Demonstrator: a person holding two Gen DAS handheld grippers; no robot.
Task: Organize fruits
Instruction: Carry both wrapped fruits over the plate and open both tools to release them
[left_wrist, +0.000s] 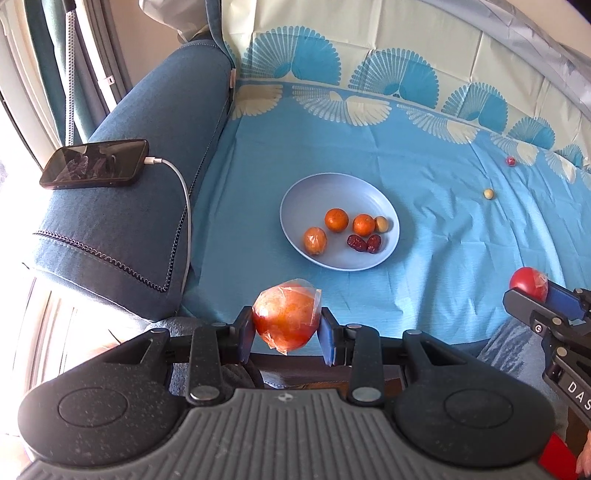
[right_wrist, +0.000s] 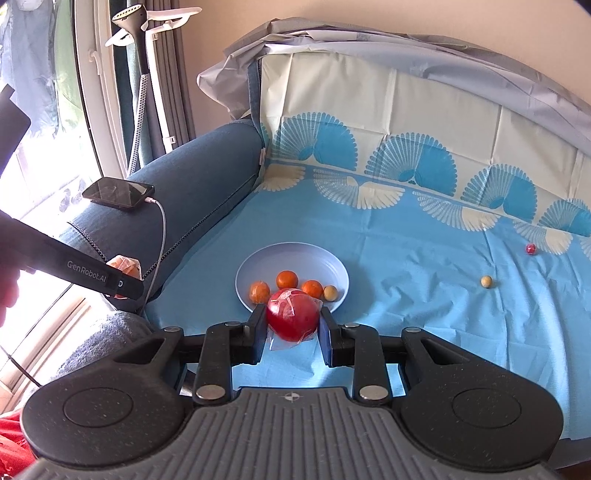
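Observation:
My left gripper (left_wrist: 286, 332) is shut on a large orange fruit wrapped in clear plastic (left_wrist: 284, 319), held just before the near edge of the blue cloth. My right gripper (right_wrist: 293, 326) is shut on a red plastic-wrapped fruit (right_wrist: 291, 314), held in front of the light blue plate (right_wrist: 295, 254). The plate (left_wrist: 332, 184) holds three small oranges (left_wrist: 336, 219), a pale round fruit (left_wrist: 381, 224) and two red dates (left_wrist: 364, 243). The right gripper with its red fruit (left_wrist: 528, 282) shows at the right edge of the left wrist view.
A pale small fruit (left_wrist: 488, 194) and a small red one (left_wrist: 510, 160) lie loose on the blue cloth (left_wrist: 424, 258) to the right. A phone (left_wrist: 94, 162) on a charging cable lies on the blue sofa armrest (left_wrist: 147, 147) to the left.

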